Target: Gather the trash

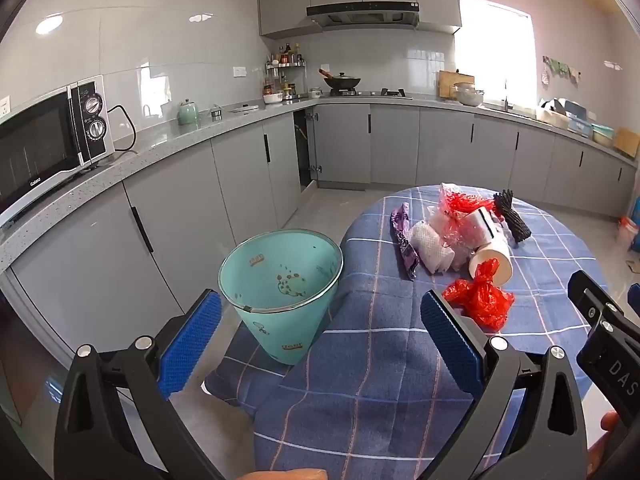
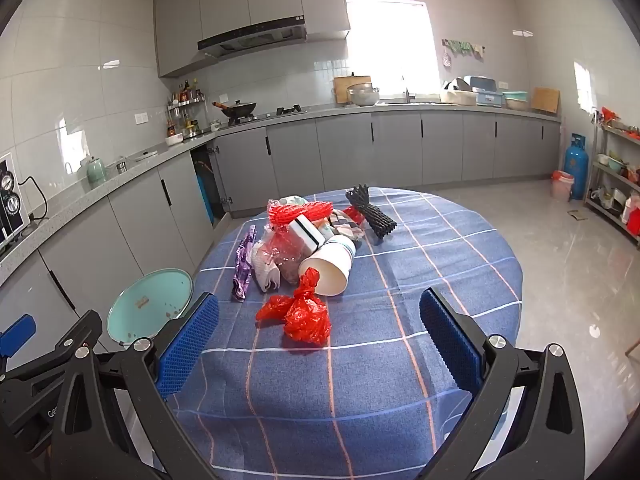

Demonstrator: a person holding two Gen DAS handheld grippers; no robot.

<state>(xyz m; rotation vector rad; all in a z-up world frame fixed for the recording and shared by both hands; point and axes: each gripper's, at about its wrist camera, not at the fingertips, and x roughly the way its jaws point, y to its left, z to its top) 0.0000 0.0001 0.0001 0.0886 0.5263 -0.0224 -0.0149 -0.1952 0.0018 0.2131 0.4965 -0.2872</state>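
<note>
A pile of trash lies on the round table with the blue checked cloth: a knotted red plastic bag nearest me, a white paper cup on its side, a purple wrapper, red foam net and black foam net. A teal bin stands on the floor left of the table, also in the right wrist view. My left gripper is open and empty, between bin and table. My right gripper is open and empty, just short of the red bag.
Grey kitchen cabinets and a worktop run along the left and back walls, with a microwave at the left. One cabinet door stands open. A blue gas cylinder and a shelf rack stand at the right.
</note>
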